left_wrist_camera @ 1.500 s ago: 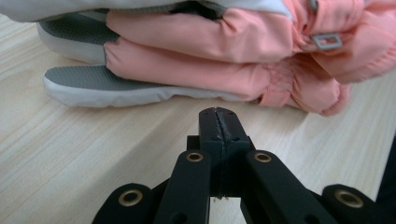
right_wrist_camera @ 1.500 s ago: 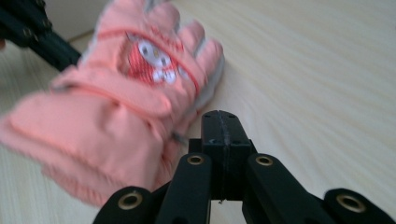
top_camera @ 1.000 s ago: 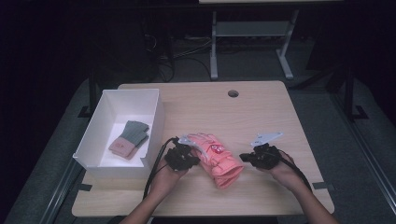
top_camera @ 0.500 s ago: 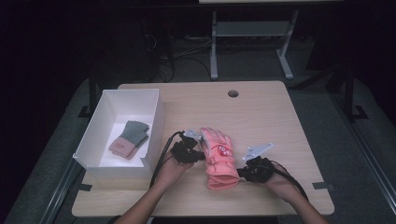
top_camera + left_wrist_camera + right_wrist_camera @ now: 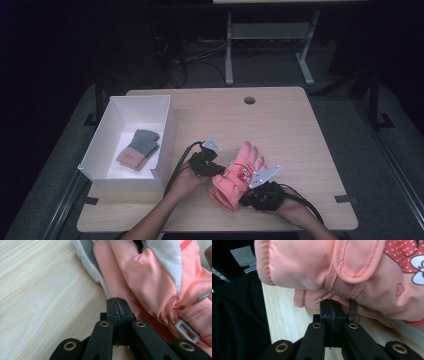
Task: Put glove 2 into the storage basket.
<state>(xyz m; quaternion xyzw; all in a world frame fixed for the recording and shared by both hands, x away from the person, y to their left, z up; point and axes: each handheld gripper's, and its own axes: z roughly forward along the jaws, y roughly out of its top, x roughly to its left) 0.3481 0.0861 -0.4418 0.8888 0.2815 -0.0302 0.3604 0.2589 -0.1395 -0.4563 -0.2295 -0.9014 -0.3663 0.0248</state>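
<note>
A: Worktop [image 5: 290, 130], pale wood grain, one round hole [image 5: 249, 100] near the far edge. What lies on it?

B: Item one: white box [image 5: 165, 145], open top, at the left side. Inside, a small folded glove [image 5: 139, 149], grey with a pink cuff, lying flat on the box floor.

A: Item two?

B: Pink winter glove [image 5: 239, 172], padded, at the near middle of the worktop, fingers pointing away from the person, cuff toward the near edge. Red dotted patch with a white bow on the back [image 5: 404, 255]. A strap with a fuzzy fastening patch [image 5: 342, 288] crosses the wrist; a white plastic buckle [image 5: 187, 329] sits by the gathered wrist seam, and the palm side carries white and grey panels.

A: Left tongs [image 5: 207, 162]?

B: Held in the left hand [image 5: 182, 182], just beside the glove's left edge. In the left gripper view the jaws are pressed together, tips right at the glove's white edging; whether any fabric is caught between them cannot be told.

A: Right tongs [image 5: 250, 197]?

B: Held in the right hand [image 5: 292, 207], at the cuff end on the glove's right. In the right gripper view the jaws are pressed together with tips up against the pink fabric under the strap; a pinch cannot be confirmed there either.
</note>
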